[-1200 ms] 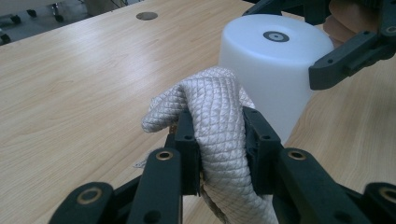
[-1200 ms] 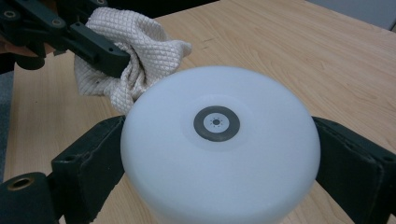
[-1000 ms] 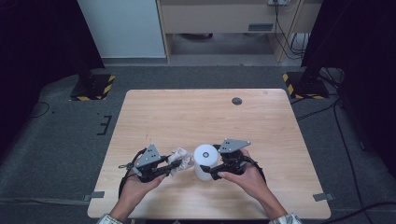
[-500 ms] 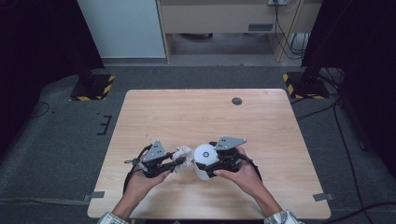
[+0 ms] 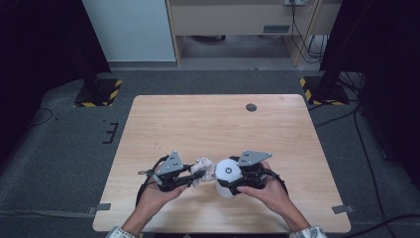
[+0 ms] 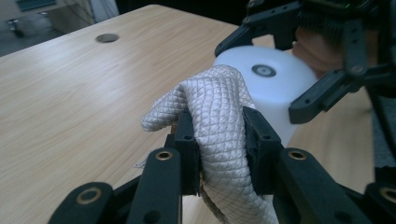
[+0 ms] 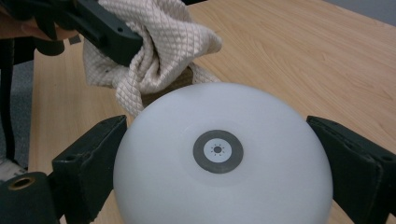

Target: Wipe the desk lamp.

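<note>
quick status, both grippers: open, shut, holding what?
Left gripper: shut on the quilted cloth.
Right gripper: shut on the white round lamp, fingers on both sides.

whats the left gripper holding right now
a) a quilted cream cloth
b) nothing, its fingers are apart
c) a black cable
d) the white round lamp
a) In the left gripper view the left gripper has its fingers pressed on a bunched quilted cloth; the white lamp sits in the right gripper.

A light wooden tabletop (image 5: pixel 198 124) carries little: a dark round grommet (image 5: pixel 251 107) is set into it near the far edge, toward the right corner.
</note>
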`<state>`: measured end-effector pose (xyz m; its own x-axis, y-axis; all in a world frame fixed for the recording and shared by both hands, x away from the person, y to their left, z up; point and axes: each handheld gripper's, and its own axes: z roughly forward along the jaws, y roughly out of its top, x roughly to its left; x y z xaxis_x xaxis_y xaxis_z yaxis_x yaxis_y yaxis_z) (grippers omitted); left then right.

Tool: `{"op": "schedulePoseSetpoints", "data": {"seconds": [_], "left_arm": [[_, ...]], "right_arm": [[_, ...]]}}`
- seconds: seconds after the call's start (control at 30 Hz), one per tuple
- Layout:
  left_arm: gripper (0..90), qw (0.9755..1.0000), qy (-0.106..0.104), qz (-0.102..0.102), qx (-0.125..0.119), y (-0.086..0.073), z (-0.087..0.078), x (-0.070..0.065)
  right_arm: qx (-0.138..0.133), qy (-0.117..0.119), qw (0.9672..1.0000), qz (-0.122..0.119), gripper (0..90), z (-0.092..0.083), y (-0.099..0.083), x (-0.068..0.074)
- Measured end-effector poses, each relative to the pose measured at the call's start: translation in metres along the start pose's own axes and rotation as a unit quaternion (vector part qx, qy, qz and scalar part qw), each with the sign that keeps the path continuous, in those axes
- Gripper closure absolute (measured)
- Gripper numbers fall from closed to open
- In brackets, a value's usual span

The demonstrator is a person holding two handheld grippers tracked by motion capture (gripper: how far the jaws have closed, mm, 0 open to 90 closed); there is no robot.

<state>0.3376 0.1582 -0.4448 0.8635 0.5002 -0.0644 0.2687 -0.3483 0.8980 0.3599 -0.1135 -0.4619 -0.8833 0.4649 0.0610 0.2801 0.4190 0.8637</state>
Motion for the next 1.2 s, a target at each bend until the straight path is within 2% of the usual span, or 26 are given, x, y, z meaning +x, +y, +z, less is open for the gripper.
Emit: {"op": "schedulePoseSetpoints", "data": {"seconds": [0.07, 0.17, 0.23, 0.3, 0.37, 0.47, 0.5, 0.57, 0.7, 0.73, 0.8, 0.87, 0.93, 1.03, 1.07, 1.2], "left_arm": [[69.7, 0.9999, -0.011, 0.001, -0.006, 0.008, 0.006, -0.005], [69.7, 0.9999, -0.010, 0.003, 0.000, 0.013, 0.018, -0.009], [69.7, 0.9999, -0.009, 0.004, 0.006, 0.010, 0.023, -0.010], [69.8, 0.9999, -0.011, -0.007, 0.010, 0.002, 0.026, -0.008], [70.0, 0.9996, -0.013, -0.014, 0.021, -0.007, 0.029, -0.006], [70.0, 0.9979, -0.012, 0.002, 0.064, -0.020, 0.038, -0.010], [70.0, 0.9979, -0.012, 0.002, 0.064, -0.020, 0.038, -0.010], [69.9, 0.9957, -0.016, 0.005, 0.092, -0.031, 0.044, -0.013], [69.7, 0.9971, -0.009, 0.000, 0.075, -0.028, 0.040, -0.010], [69.6, 0.9982, -0.003, -0.006, 0.060, -0.026, 0.036, -0.007], [69.6, 0.9984, 0.004, -0.013, 0.055, -0.027, 0.034, -0.004], [69.4, 0.9982, 0.009, -0.017, 0.056, -0.028, 0.033, -0.004], [69.2, 0.9981, 0.013, -0.015, 0.059, -0.029, 0.034, -0.003], [69.1, 0.9979, 0.011, -0.014, 0.062, -0.030, 0.036, -0.005], [69.1, 0.9974, 0.007, -0.008, 0.072, -0.031, 0.038, -0.007], [69.3, 0.9974, 0.001, -0.002, 0.072, -0.029, 0.039, -0.012]], "right_arm": [[-0.002, -0.004, 1.0000, 0.004, 9.0, -0.008, -0.005, 0.000], [-0.008, -0.014, 0.9998, 0.008, 9.0, -0.013, -0.009, -0.001], [-0.010, -0.015, 0.9998, 0.010, 9.0, -0.013, -0.010, -0.001], [-0.011, -0.017, 0.9998, 0.010, 9.1, -0.012, -0.009, -0.001], [-0.015, -0.017, 0.9997, 0.011, 9.1, -0.010, -0.009, -0.003], [-0.016, -0.021, 0.9996, 0.012, 9.1, -0.009, -0.008, -0.003], [-0.016, -0.021, 0.9996, 0.012, 9.1, -0.009, -0.008, -0.003], [-0.014, -0.024, 0.9995, 0.014, 8.8, -0.008, -0.008, -0.002], [-0.008, -0.029, 0.9994, 0.017, 8.3, -0.008, -0.006, -0.002], [-0.012, -0.026, 0.9993, 0.025, 6.3, -0.010, -0.003, -0.002], [-0.023, -0.021, 0.9988, 0.037, 6.5, -0.014, 0.000, -0.002], [-0.030, -0.027, 0.9984, 0.039, 8.3, -0.020, 0.004, -0.001], [-0.031, -0.045, 0.9977, 0.039, 12.4, -0.027, 0.005, -0.002], [-0.032, -0.053, 0.9968, 0.051, 17.9, -0.035, 0.002, -0.006], [-0.026, -0.058, 0.9965, 0.054, 20.4, -0.036, 0.000, -0.007], [-0.028, -0.047, 0.9963, 0.067, 21.6, -0.036, -0.003, -0.008]]}}
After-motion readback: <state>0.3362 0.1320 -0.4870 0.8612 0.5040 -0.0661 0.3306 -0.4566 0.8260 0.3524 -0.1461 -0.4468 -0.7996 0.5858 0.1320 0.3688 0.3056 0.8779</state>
